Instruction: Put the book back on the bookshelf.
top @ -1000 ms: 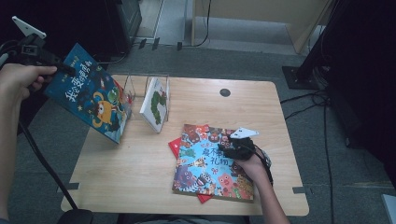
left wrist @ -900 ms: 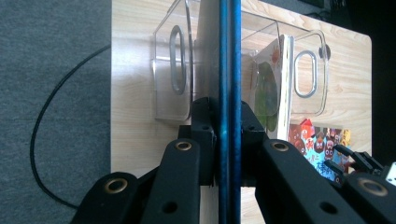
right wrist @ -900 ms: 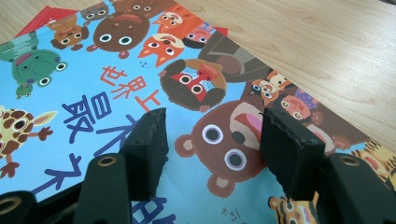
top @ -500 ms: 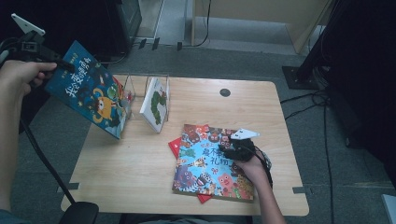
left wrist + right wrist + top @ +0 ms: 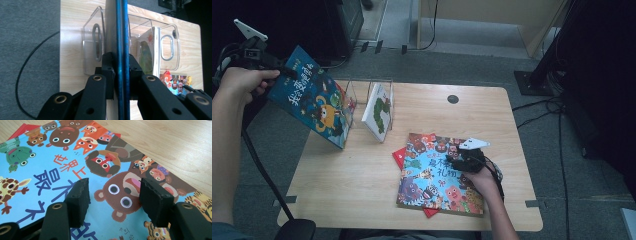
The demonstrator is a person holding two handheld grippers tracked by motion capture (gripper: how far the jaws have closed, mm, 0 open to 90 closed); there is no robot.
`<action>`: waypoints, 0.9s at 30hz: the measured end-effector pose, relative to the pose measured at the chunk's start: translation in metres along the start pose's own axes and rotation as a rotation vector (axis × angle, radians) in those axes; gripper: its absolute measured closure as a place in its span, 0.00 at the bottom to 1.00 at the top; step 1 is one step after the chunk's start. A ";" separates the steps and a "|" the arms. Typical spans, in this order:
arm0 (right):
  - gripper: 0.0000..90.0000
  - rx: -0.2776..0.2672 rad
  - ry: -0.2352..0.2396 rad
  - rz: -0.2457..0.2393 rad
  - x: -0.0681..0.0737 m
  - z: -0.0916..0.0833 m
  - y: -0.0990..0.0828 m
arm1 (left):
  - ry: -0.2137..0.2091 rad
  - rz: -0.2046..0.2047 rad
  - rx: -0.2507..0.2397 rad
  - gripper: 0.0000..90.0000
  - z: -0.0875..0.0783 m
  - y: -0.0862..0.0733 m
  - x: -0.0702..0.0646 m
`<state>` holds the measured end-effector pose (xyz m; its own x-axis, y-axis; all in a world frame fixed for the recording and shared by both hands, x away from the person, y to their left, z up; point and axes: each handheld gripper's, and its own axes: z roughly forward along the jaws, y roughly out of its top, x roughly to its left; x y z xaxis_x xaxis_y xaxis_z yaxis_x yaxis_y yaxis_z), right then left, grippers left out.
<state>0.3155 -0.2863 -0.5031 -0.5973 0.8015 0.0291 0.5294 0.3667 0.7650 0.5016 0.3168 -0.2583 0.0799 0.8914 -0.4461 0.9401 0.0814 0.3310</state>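
The left gripper (image 5: 287,70) is clamping the top corner of a blue picture book (image 5: 314,100), its jaws pressing on both covers; they have just been easing open a touch, yet the book is staying pinched between them. In the high view the book is hanging off the tabletop's (image 5: 362,195) far left corner, tilted, its long axis running from the gripped upper-left corner down toward the lower right, where its bottom corner is sitting near the wood at the table's left edge. The cover (a cartoon creature under white lettering) is facing the camera and the person. In the left gripper view the blue picture book (image 5: 122,50) is showing edge-on as a thin blue line running straight away from the jaws, pointing at the clear plastic book rack (image 5: 92,47) on the tabletop beyond.

That clear plastic book rack (image 5: 362,95) is standing just beside the hanging book, and a white book (image 5: 379,112) is leaning upright in one of its slots.

The right gripper (image 5: 464,160) is resting on a colourful animal book (image 5: 437,175) that is lying flat near the front of the tabletop, its long axis running roughly toward and away from the person, slightly skewed. A red book (image 5: 399,156) is peeking out beneath it. In the right gripper view the jaws are standing apart, with nothing between them, just above the colourful animal book (image 5: 50,170).
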 end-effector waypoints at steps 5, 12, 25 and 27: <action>0.46 0.000 0.001 0.002 0.000 0.000 0.000 | -0.016 0.001 0.017 0.70 0.004 -0.004 0.000; 0.46 0.001 0.001 0.002 0.000 0.000 0.000 | -0.040 0.013 -0.017 0.59 -0.003 -0.018 0.001; 0.48 -0.009 0.039 0.038 -0.005 -0.001 0.000 | -0.056 0.071 -0.031 0.53 -0.013 -0.064 -0.006; 0.49 -0.009 0.051 0.067 -0.009 -0.002 0.001 | -0.053 0.067 -0.038 0.53 -0.013 -0.072 -0.006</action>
<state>0.3201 -0.2941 -0.5011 -0.5907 0.7989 0.1135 0.5644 0.3085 0.7657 0.4295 0.3109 -0.2686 0.1605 0.8706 -0.4651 0.9190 0.0401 0.3922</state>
